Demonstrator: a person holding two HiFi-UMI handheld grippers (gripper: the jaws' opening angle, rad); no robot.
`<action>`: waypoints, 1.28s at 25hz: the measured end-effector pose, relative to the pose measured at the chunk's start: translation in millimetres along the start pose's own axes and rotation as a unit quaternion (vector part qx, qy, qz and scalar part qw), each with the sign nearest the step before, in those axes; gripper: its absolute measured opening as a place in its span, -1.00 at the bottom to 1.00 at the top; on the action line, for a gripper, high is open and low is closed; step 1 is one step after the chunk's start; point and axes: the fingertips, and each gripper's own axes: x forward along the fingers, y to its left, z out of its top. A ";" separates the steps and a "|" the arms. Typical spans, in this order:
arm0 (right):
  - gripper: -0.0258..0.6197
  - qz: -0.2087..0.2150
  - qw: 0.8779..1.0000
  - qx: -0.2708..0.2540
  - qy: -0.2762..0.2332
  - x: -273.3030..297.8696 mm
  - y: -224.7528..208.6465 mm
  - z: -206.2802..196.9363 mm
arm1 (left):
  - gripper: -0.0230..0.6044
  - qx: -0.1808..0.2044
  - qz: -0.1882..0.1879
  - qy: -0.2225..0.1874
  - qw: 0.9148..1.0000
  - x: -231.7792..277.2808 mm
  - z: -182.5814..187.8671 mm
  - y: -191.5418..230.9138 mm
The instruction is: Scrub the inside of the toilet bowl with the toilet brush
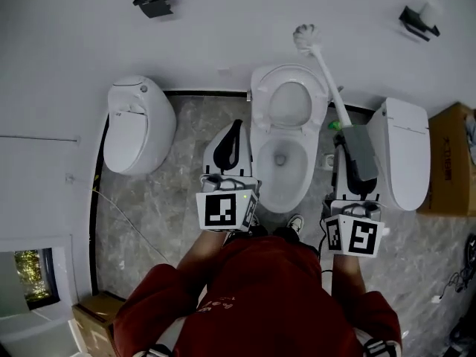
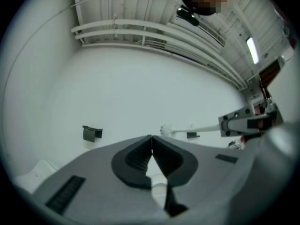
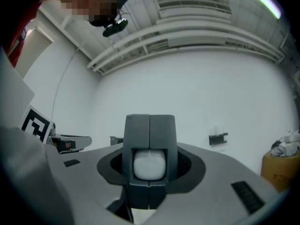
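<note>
At upper centre of the head view the toilet brush [image 1: 306,38] points its head at the wall, well clear of the toilet bowl [image 1: 281,173], handle clamped in the right tool [image 1: 349,130], left tool [image 1: 236,125] closed on nothing, so scrubbing seems either done or unstarted.

Your left gripper [image 1: 235,129] grey with black pads [image 2: 136,161], your right gripper [image 1: 351,141] the same grey, black-and-white square markers [image 1: 222,210] on both cubes, white toilet brush [image 1: 327,75], white toilet bowl [image 1: 258,166], grey marbled floor [image 1: 160,207], white wall [image 1: 223,28] with black brackets [image 1: 158,0], your red sleeves [image 1: 152,303], brown cardboard box [image 1: 450,162]
</note>
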 end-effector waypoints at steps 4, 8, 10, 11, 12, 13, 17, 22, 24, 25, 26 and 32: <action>-0.42 -0.012 0.996 -0.016 -0.090 4.0 -19.9 63.3 | -0.93 0.015 0.021 -0.027 0.999 7.9 51.1 -3.9; -0.42 -0.024 0.993 -0.022 -0.114 9.9 -32.3 80.3 | -0.93 0.028 0.006 -0.056 0.998 8.5 69.7 -11.6; -0.42 -0.024 0.993 -0.021 -0.116 12.2 -32.1 79.0 | -0.93 0.027 0.005 -0.056 0.998 6.2 69.1 -10.6; -0.42 -0.022 0.993 -0.021 -0.115 13.1 -32.1 78.4 | -0.93 0.027 0.006 -0.057 0.998 5.4 69.5 -10.3; -0.42 -0.021 0.993 -0.022 -0.114 13.8 -32.5 77.8 | -0.93 0.027 0.008 -0.057 0.998 5.0 70.6 -10.4; -0.42 -0.019 0.993 -0.022 -0.111 14.4 -33.1 77.3 | -0.93 0.029 0.009 -0.059 0.998 4.7 72.4 -10.9; -0.42 -0.021 0.995 -0.020 -0.100 16.6 -37.7 72.5 | -0.93 0.038 0.012 -0.061 0.997 4.8 75.6 -14.5; -0.42 -0.027 0.996 -0.024 -0.085 21.2 -40.9 63.1 | -0.93 0.048 0.010 -0.063 0.997 6.9 74.3 -17.6; -0.42 -0.027 0.996 -0.027 -0.085 23.6 -39.9 64.6 | -0.93 0.048 0.008 -0.064 0.997 8.2 75.4 -16.9; -0.42 -0.027 0.996 -0.027 -0.086 24.9 -39.6 65.5 | -0.93 0.048 0.008 -0.062 0.997 8.9 75.2 -16.8; -0.42 -0.026 0.996 -0.029 -0.086 26.3 -39.5 66.2 | -0.93 0.047 0.008 -0.058 0.997 9.8 74.8 -17.1; -0.42 -0.020 0.996 -0.032 -0.083 31.9 -41.1 66.1 | -0.93 0.048 0.006 -0.054 0.997 12.1 75.0 -19.3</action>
